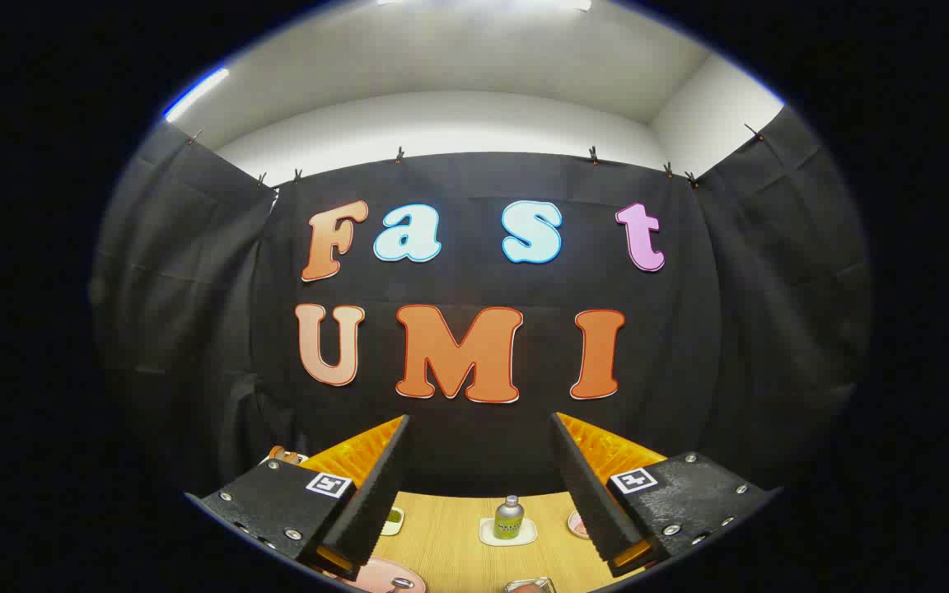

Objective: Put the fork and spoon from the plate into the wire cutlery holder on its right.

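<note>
Gripper view: gripper (483, 424) held high above wooden table (450, 535)
Jaws: wide apart, empty
Plate (384, 574): below left finger, utensil on it
Bottle (509, 518): between the fingers, farther back

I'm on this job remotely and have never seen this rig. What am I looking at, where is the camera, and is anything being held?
The camera rides on a hand-held gripper and looks forward along its two fingers, the dark wedges low in the picture. They stand wide apart with nothing between them, so nothing is held. The gripper is raised and pointed at the booth wall, so only a strip of the wooden table shows. On it, between the fingers and beyond them, stands a small bottle on a white coaster. Nearest the camera lies the pink plate, with what looks like a utensil's end on it, and beside it a metal thing that may be the holder's rim; I cannot tell.
</note>
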`<state>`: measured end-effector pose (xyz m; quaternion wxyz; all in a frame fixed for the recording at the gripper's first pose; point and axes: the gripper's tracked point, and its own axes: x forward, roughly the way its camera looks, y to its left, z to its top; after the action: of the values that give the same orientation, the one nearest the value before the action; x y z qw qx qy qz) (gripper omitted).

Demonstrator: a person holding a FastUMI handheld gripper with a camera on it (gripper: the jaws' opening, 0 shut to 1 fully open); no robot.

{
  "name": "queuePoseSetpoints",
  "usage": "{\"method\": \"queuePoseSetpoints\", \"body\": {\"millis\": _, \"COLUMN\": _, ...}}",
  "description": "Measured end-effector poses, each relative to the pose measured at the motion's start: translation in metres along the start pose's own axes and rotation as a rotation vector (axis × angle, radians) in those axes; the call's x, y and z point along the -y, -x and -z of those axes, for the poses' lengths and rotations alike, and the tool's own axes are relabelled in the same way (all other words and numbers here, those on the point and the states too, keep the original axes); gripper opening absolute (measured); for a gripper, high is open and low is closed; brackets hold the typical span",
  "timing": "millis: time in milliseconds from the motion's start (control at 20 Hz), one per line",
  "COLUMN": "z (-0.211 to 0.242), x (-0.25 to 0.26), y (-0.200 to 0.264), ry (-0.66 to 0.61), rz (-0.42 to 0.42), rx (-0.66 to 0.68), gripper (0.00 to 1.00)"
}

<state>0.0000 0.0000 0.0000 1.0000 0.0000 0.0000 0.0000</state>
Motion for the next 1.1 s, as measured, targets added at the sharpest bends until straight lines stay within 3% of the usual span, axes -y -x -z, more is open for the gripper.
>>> {"method": "queuePoseSetpoints", "body": {"millis": 1100, "z": 0.015, "x": -0.003, "y": -0.027, "ry": -0.014, "rz": 0.013, "rx": 0.052, "gripper": 0.98}}
